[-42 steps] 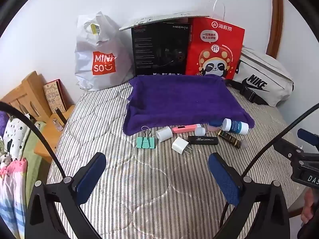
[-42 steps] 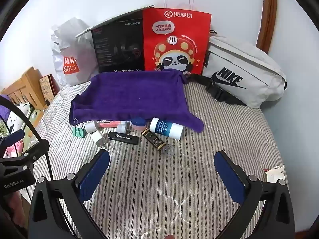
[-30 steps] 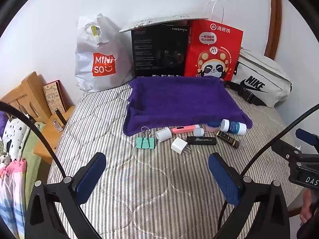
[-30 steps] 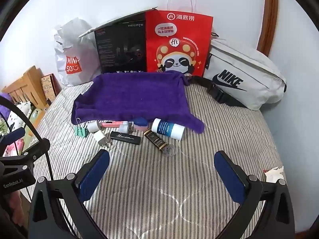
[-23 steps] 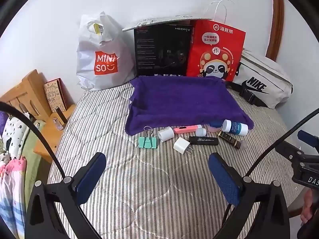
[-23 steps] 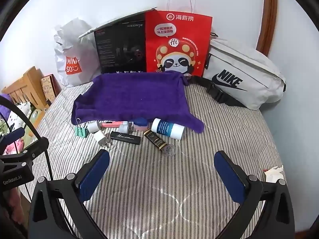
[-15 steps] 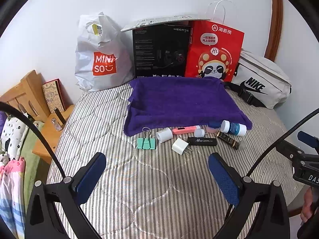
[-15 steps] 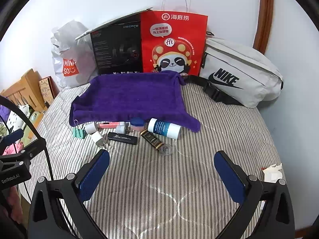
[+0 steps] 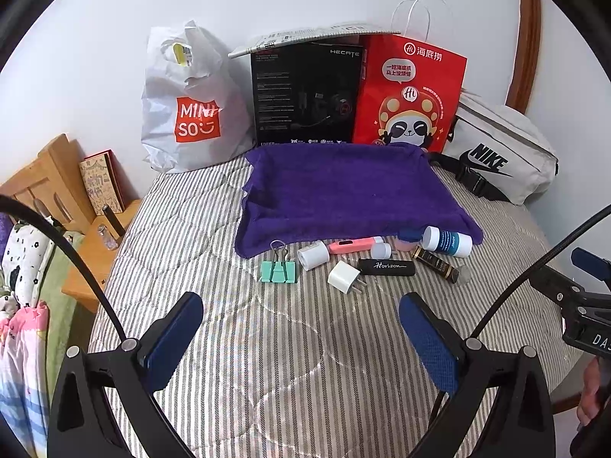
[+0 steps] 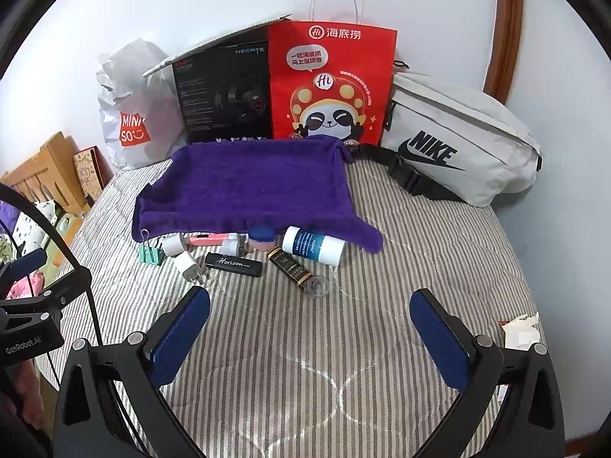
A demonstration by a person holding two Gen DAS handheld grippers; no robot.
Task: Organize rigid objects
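Note:
A purple towel [image 9: 343, 191] lies flat on the striped bed. Along its near edge lie a teal binder clip [image 9: 278, 271], two white plug adapters [image 9: 343, 276], a pink pen-like stick [image 9: 349, 245], a black "Horizon" case [image 9: 386, 266], a dark slim bottle [image 9: 435, 265] and a white and blue bottle [image 9: 447, 241]. They also show in the right wrist view: the towel [image 10: 248, 187], the black case [image 10: 233, 263], the white and blue bottle [image 10: 313, 246]. My left gripper [image 9: 299, 334] and right gripper [image 10: 311, 326] are open and empty, above the bed short of the items.
Against the wall stand a white Miniso bag [image 9: 187, 103], a black box [image 9: 305, 91], a red panda paper bag [image 9: 408, 95] and a white Nike pouch [image 9: 500, 152]. A wooden nightstand [image 9: 91, 244] is left of the bed. Crumpled paper [image 10: 521, 330] lies at the bed's right edge.
Both views sway slightly; the right gripper has drifted a little to the right and back. Nothing on the bed has moved and both grippers stay open.

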